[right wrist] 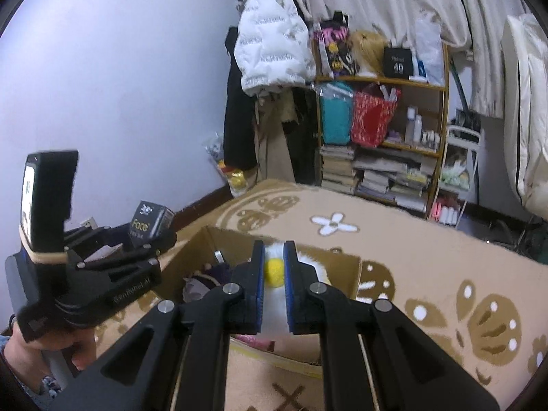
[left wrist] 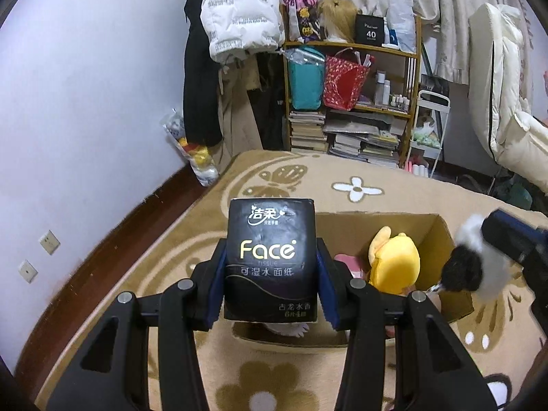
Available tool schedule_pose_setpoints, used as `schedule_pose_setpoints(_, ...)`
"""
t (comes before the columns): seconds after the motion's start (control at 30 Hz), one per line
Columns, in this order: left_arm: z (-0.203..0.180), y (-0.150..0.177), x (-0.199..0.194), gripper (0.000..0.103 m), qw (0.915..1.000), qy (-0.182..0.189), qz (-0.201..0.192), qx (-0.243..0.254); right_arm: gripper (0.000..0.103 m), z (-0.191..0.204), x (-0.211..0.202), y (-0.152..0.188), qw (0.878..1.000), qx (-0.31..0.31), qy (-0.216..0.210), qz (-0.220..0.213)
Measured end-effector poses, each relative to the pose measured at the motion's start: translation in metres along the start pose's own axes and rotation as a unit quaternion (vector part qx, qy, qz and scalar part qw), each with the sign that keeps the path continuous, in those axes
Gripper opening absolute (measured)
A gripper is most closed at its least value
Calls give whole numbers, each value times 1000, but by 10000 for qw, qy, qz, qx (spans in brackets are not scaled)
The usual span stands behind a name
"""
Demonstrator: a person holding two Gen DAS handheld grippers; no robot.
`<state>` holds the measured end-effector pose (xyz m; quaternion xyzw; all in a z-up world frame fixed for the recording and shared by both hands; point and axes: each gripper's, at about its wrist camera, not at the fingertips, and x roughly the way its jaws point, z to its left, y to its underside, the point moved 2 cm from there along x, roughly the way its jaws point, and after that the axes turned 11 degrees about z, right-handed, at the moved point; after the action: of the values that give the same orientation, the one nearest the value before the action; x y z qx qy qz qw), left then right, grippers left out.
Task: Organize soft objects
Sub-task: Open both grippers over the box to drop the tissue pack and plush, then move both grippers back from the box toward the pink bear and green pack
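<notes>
My left gripper (left wrist: pixel 270 267) is shut on a black "Face" tissue pack (left wrist: pixel 271 250) and holds it over the near left part of an open cardboard box (left wrist: pixel 441 236). A yellow plush duck (left wrist: pixel 394 260) lies inside the box. My right gripper (right wrist: pixel 274 267) is shut on a black-and-white plush toy (right wrist: pixel 274 304) with a yellow beak, above the box (right wrist: pixel 356 267). That toy also shows at the right of the left wrist view (left wrist: pixel 472 263). The tissue pack shows in the right wrist view (right wrist: pixel 147 222), left of the box.
The box stands on a tan flowered blanket (left wrist: pixel 356 188). Dark and pink soft things (right wrist: pixel 209 274) lie in the box. Behind are a wooden shelf (left wrist: pixel 356 102) with bags and books, hanging coats (left wrist: pixel 239 17), a white cart (left wrist: pixel 431 126) and a plain wall at left.
</notes>
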<state>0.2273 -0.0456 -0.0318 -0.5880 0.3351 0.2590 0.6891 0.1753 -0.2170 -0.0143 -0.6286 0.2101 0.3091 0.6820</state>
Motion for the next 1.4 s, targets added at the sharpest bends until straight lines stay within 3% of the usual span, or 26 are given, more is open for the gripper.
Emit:
schedule_pose_setpoints(0.27,-2,9,23,45,9992,222,343,-13,15,-10,37,20,9978,135,-89,636)
schedule_pose_setpoints(0.43,-2,8,14,74,9999,-44,124,2,17,-16,40,24,9969,268,-174,714)
schedule_pose_setpoints(0.53,3,8,11,86,9999,-77,124,-80,38,-16,38,25,9970,289,-151,698)
schedule_pose_setpoints(0.6,8,8,10,95,9997,-103,167,-142,60,-16,35,25,9972,356,-107,645)
schedule_pose_setpoints(0.73,18,9,5,100,9993,-288,85,-217,69,-20,30,24,9970,470,-109,608)
schedule_pose_setpoints(0.8,22,9,0,102,9989,-401,11,-235,87,-20,26,25,9972,493,-55,560)
schedule_pose_setpoints(1.0,28,10,-8,102,9989,-416,83,-186,102,-28,18,27,9964,704,51,472)
schedule_pose_setpoints(1.23,22,19,-17,102,9988,-472,83,-59,103,-33,11,30,9953,856,40,461)
schedule_pose_setpoints(1.4,18,29,-16,102,9990,-345,288,47,103,-32,6,34,9947,928,46,444)
